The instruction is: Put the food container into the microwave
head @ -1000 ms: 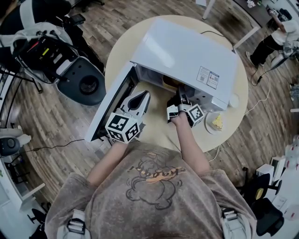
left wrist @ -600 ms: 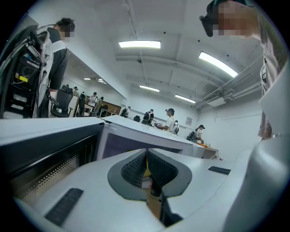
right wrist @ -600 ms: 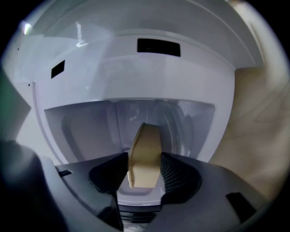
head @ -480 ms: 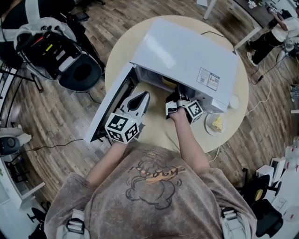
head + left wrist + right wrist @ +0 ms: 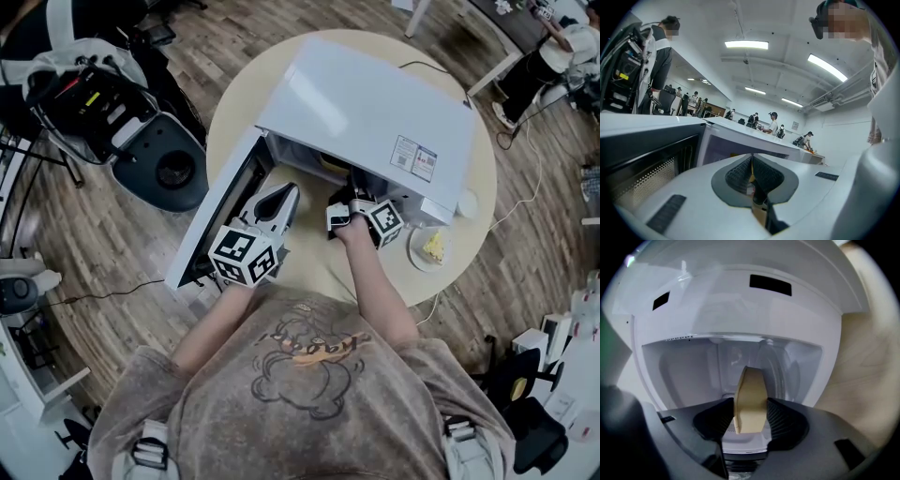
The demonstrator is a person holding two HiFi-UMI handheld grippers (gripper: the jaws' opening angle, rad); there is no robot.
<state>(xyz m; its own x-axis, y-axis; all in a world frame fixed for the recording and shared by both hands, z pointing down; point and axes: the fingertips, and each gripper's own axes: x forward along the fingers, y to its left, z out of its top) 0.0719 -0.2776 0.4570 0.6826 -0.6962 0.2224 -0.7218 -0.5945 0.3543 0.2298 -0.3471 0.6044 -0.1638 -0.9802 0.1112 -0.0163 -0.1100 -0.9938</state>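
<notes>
The white microwave (image 5: pixel 375 103) stands on the round table with its door (image 5: pixel 220 211) swung open to the left. My right gripper (image 5: pixel 352 192) reaches into its mouth. In the right gripper view the tan food container (image 5: pixel 750 401) stands on edge between the dark pads (image 5: pixel 785 420), in front of the empty white cavity (image 5: pixel 740 362). The right gripper (image 5: pixel 749 405) is shut on it, and its jaws have just been closing. A yellowish edge of the container (image 5: pixel 330 163) shows under the microwave's top. My left gripper (image 5: pixel 284 194) hovers beside the door, shut and empty (image 5: pixel 752 161).
A small plate with yellow food (image 5: pixel 433 248) and a small white round object (image 5: pixel 467 202) sit on the table (image 5: pixel 309 272) right of the microwave. A dark chair (image 5: pixel 169 169) stands left of the table. A cable (image 5: pixel 525 202) trails off the right edge.
My right gripper has edged a little further into the microwave's mouth with the container. The left gripper has stayed where it was.
</notes>
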